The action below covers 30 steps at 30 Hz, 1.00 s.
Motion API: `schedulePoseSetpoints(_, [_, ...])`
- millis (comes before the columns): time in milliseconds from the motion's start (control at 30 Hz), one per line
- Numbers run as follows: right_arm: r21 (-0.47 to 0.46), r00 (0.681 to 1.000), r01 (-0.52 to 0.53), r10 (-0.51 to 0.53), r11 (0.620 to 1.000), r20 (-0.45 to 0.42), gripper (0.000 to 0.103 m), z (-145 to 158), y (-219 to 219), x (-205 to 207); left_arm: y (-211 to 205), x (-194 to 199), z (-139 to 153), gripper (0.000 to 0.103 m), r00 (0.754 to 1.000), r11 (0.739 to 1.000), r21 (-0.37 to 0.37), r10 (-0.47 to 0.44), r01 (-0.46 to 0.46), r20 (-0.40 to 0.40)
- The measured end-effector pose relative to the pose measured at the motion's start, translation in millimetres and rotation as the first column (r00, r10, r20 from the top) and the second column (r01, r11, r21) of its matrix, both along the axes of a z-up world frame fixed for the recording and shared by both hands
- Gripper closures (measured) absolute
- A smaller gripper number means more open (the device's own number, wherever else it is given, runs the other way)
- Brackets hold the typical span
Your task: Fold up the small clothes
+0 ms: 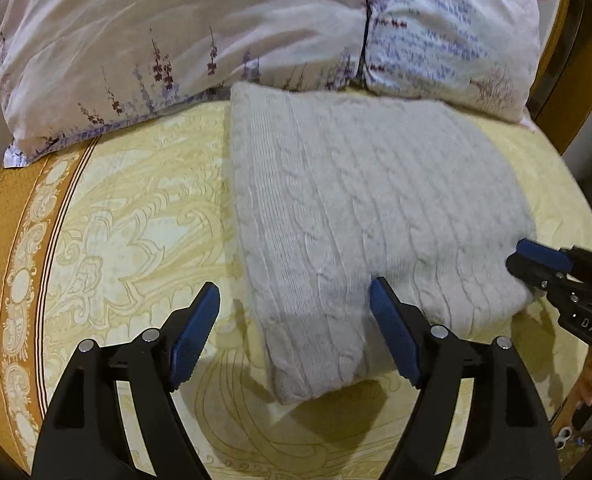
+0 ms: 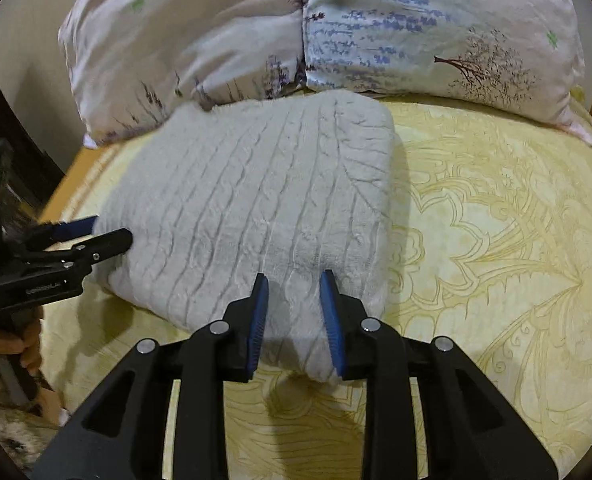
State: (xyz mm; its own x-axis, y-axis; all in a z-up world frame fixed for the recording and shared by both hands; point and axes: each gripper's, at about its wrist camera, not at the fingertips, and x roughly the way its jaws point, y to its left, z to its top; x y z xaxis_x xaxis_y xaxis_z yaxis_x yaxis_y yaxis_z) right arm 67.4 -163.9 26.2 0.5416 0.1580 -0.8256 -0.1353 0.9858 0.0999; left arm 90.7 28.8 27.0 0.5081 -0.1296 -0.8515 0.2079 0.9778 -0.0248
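The left gripper (image 1: 295, 296) has its jaws spread wide, the near corner of the folded grey cable-knit sweater (image 1: 368, 208) lying between them; the right-hand jaw presses against the knit, the left-hand one stands clear over the yellow patterned bedspread (image 1: 136, 200).

The right gripper (image 2: 294, 282) has its jaws partly apart, straddling the sweater's (image 2: 256, 200) near edge, a bulge of knit pushed up between them; whether the pads actually bite the fabric cannot be told. Seen from the left wrist view, the right gripper (image 1: 526, 258) meets the sweater's far-right edge, its tips half buried in the wool.

Beyond both sets of jaws the sweater lies flat on the bed as a thick rectangle, its far edge touching two floral pillows (image 2: 296, 20). Its underside and inner folds are hidden; the pillows are cut off at the frame's top.
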Motion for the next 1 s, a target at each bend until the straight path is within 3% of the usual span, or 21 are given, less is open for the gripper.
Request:
schedulePoseSetpoints(633, [-0.041,0.999,0.03,-0.029,0.999,0.024,0.075,-5,5,-10,-6,-5,-9,0.02,1.0,0.996,0.084,-0.004,0.005,-0.011])
schedulePoseSetpoints(833, [-0.112,0.999,-0.013,0.016,0.994,0.029,0.075,-4,12,-8,5,-7,-8,0.017,1.0,1.0,0.023,0.007,-0.006,-0.027])
schedulePoseSetpoints(1000, [-0.134,0.994,0.095,-0.087,0.986,0.065,0.075,11,2,-11,24,-23,7,0.017,0.999,0.999,-0.018,0.029,-0.028,0.035])
